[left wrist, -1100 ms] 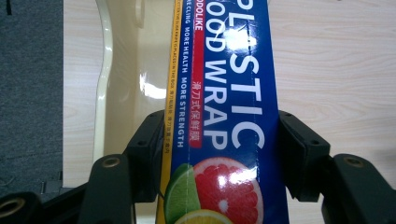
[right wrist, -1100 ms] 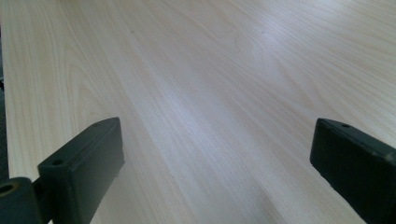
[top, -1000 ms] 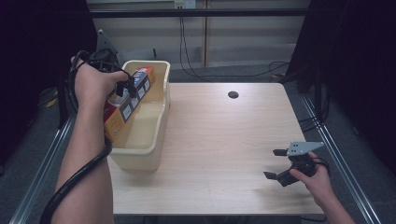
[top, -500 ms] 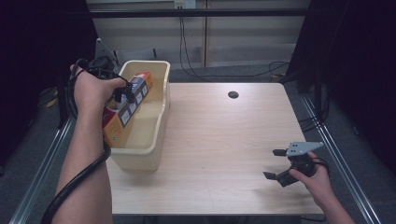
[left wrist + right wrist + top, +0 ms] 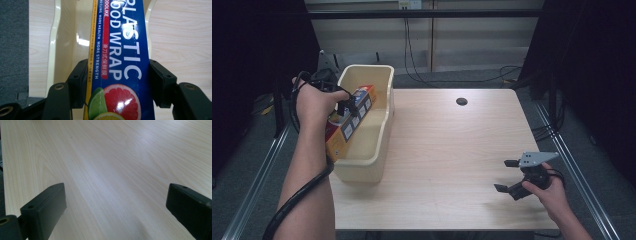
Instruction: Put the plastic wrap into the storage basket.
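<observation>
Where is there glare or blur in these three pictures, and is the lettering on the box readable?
Left gripper view: the plastic wrap box is sharp and its white lettering readable, with small glare spots on the grapefruit print and the bin wall. Right gripper view: soft sheen across the table, the near jaws slightly blurred. High view: evenly lit tabletop, dark surroundings.
</observation>
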`<state>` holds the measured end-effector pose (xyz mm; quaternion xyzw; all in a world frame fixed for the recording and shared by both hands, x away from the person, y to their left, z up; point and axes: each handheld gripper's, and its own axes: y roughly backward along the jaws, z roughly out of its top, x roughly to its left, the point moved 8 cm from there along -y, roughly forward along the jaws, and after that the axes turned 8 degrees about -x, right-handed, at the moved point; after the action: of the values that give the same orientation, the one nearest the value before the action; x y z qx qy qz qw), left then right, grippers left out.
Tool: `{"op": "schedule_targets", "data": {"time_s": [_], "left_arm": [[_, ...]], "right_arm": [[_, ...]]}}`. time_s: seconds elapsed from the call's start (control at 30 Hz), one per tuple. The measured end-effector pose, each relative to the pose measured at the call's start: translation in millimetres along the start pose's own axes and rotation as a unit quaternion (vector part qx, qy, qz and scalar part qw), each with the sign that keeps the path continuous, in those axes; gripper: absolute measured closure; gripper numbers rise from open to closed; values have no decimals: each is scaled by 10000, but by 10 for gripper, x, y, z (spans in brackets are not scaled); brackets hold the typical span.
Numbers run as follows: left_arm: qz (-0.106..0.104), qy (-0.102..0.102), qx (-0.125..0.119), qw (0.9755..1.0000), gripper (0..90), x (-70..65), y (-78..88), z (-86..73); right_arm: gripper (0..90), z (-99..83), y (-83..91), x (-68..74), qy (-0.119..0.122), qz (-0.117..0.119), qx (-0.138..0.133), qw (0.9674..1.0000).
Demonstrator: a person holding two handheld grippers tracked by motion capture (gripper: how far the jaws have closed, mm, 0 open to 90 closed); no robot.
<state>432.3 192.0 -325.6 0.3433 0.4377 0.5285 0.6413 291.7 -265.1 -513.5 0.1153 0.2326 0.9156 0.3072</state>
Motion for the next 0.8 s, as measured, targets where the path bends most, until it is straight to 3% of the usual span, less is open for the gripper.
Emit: {"op": "schedule_targets", "data": {"time_s": [0.8], "left_arm": [[56, -44, 144, 9999, 409, 47, -150, -108]], "right_arm": [[27, 2, -6, 12, 9, 14, 26, 10000]]}}
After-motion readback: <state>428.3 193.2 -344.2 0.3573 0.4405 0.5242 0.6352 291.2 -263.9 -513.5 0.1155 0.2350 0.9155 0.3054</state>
